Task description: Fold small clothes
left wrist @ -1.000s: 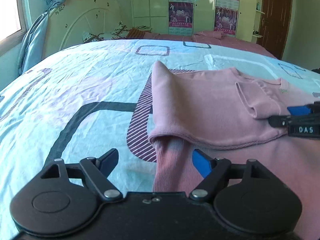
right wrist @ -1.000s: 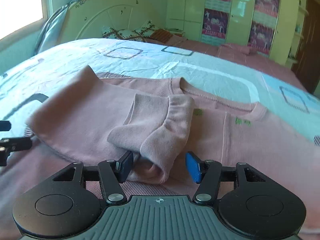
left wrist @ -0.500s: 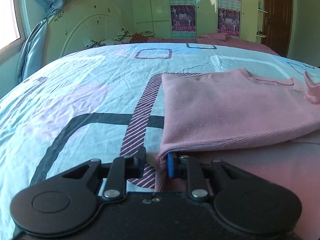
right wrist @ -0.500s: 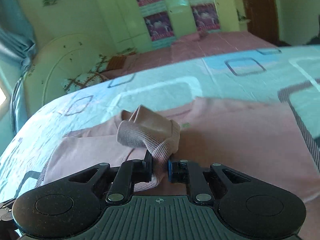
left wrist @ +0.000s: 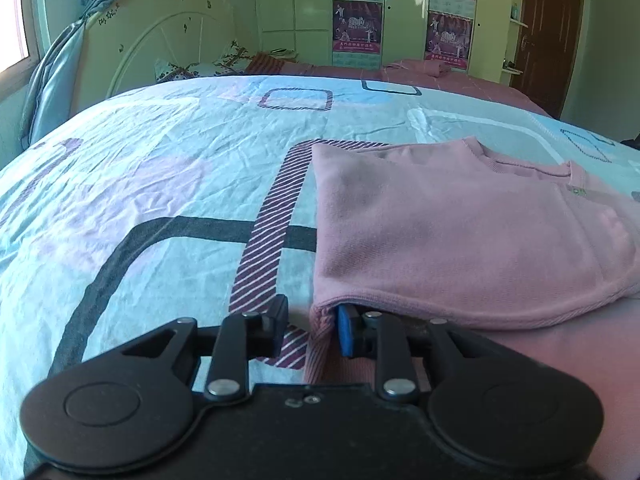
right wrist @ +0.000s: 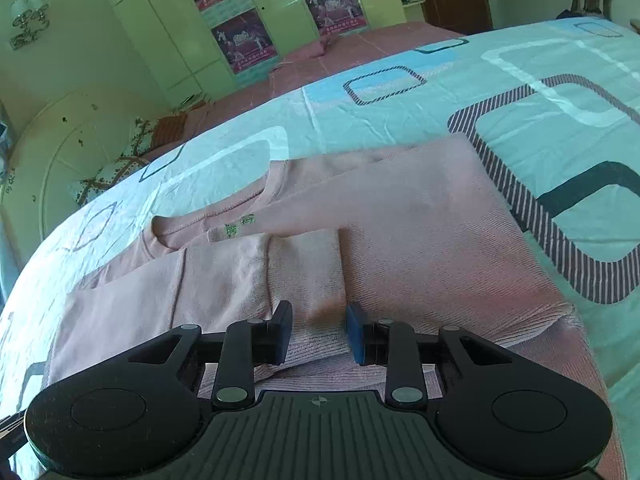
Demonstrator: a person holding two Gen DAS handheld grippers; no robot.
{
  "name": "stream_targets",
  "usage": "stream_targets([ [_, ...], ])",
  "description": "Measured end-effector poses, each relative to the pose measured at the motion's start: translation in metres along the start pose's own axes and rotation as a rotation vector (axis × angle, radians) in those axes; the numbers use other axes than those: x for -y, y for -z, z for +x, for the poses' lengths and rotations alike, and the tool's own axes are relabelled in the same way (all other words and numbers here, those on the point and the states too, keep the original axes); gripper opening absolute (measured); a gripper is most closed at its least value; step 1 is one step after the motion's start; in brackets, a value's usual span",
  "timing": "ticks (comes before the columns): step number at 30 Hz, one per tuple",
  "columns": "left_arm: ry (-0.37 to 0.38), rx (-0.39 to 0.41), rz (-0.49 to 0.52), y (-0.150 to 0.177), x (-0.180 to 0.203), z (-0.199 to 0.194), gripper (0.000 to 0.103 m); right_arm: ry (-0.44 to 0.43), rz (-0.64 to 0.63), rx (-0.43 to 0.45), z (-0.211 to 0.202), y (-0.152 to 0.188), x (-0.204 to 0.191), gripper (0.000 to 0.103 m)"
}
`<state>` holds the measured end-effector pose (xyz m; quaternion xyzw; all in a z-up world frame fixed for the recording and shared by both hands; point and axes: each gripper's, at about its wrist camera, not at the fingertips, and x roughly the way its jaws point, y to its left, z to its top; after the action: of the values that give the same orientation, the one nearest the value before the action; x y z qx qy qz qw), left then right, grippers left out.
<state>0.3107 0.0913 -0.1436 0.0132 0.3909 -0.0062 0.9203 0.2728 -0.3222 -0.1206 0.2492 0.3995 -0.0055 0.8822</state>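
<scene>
while one pink sweater (right wrist: 420, 240) lies flat on the bed (left wrist: 160, 184), two tongs work at it, one to each hand. its left side panel is folded over the body, and one sleeve with a ribbed cuff (right wrist: 308, 268) lies across the front. the left tongs (left wrist: 310, 330) are a little apart, straddling the sweater's ribbed corner without gripping it; the blue pad sits under the folded edge. the right tongs (right wrist: 318, 330) are parted too, hovering over the cuff, nothing between them. behind stand a white headboard (left wrist: 160, 40), a blue curtain (left wrist: 68, 52), one patterned pillow (left wrist: 200, 68) and a wardrobe with four posters (left wrist: 356, 28). half a second ago both tongs were pinched shut on cloth, the right one lifting the bunched sleeve; now both have let go and the sleeve lies flat.
</scene>
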Motion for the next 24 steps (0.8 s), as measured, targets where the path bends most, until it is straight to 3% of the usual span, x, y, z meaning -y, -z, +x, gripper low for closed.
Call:
stream_targets([
  [2, 0.025, -0.004, -0.009, -0.001, 0.0, -0.008, 0.032, -0.014, 0.015, -0.007, 0.002, 0.001, 0.003, 0.065],
  [6, 0.024, -0.001, 0.005, -0.004, 0.001, -0.019, 0.047, -0.023, 0.007, -0.019, 0.007, 0.0, 0.001, 0.065],
  [7, 0.019, -0.005, -0.005, -0.007, 0.0, -0.018, 0.049, -0.018, -0.003, -0.023, 0.008, 0.001, -0.002, 0.061],
  [8, 0.017, -0.01, -0.019, -0.01, -0.002, -0.016, 0.049, -0.018, -0.016, -0.029, 0.01, 0.002, -0.005, 0.048],
  [10, 0.017, -0.018, -0.047, -0.016, -0.006, -0.011, 0.049, -0.017, -0.039, -0.04, 0.012, 0.005, -0.01, 0.037],
  [11, 0.018, -0.018, -0.058, -0.021, -0.007, -0.009, 0.049, -0.018, -0.056, -0.04, 0.012, 0.007, -0.012, 0.024],
  [13, 0.016, -0.01, -0.058, -0.029, -0.007, -0.003, 0.049, -0.016, -0.095, -0.036, 0.012, 0.009, -0.015, 0.013],
  [17, 0.029, -0.027, -0.057, -0.043, -0.007, 0.015, 0.049, 0.056, -0.208, 0.038, -0.003, 0.009, -0.017, 0.005],
  [19, 0.04, -0.036, -0.068, -0.05, -0.009, 0.025, 0.054, 0.026, -0.197, -0.022, 0.001, 0.009, -0.009, 0.005],
  [21, 0.049, -0.04, -0.091, -0.057, -0.013, 0.034, 0.059, -0.003, -0.138, -0.014, -0.001, 0.006, 0.0, 0.011],
  [23, 0.054, -0.046, -0.118, -0.066, -0.016, 0.046, 0.06, -0.017, -0.1, 0.007, -0.002, 0.001, 0.003, 0.048],
  [24, 0.058, -0.048, -0.131, -0.07, -0.017, 0.052, 0.06, -0.022, -0.089, 0.021, -0.001, -0.002, 0.003, 0.052],
])
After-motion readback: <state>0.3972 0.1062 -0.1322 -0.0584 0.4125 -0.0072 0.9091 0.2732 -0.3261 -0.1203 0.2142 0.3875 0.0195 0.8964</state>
